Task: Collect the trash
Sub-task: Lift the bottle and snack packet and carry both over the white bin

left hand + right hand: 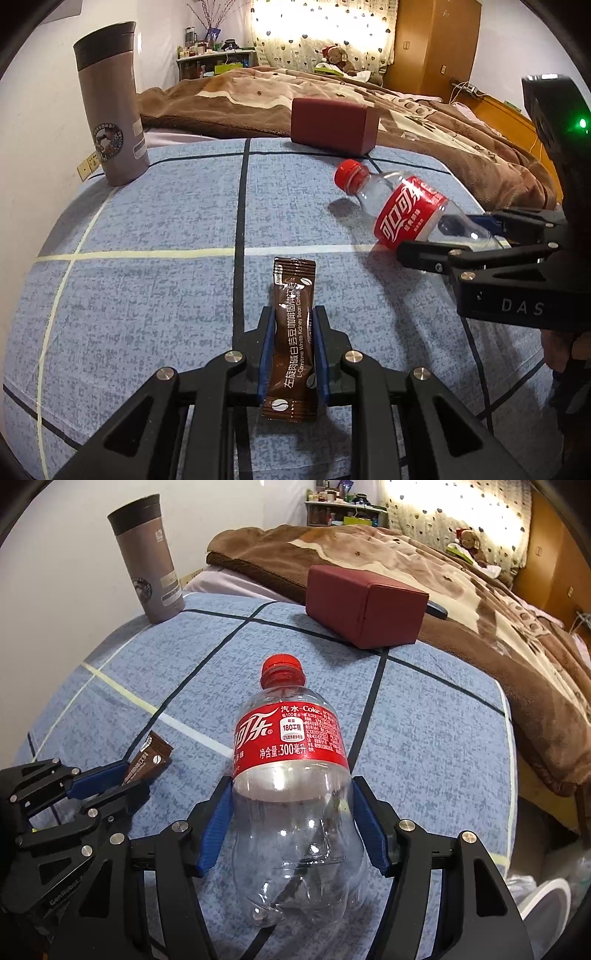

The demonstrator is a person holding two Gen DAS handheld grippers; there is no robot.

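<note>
My left gripper point(293, 325) is shut on a brown coffee sachet point(293, 332), held between its blue pads above the blue checked cloth point(166, 221). My right gripper point(291, 794) is shut on an empty clear Coke bottle point(291, 775) with a red label and red cap, gripped around its lower body, cap pointing away. In the left wrist view the bottle point(402, 206) and right gripper point(443, 240) sit at the right. In the right wrist view the sachet point(149, 762) and left gripper point(122, 779) sit at the lower left.
A grey thermos point(110, 107) stands at the far left of the cloth. A dark red box point(332, 123) lies at the far edge. A bed with a brown blanket point(295, 88) lies beyond. A white bin point(546, 904) shows at the lower right.
</note>
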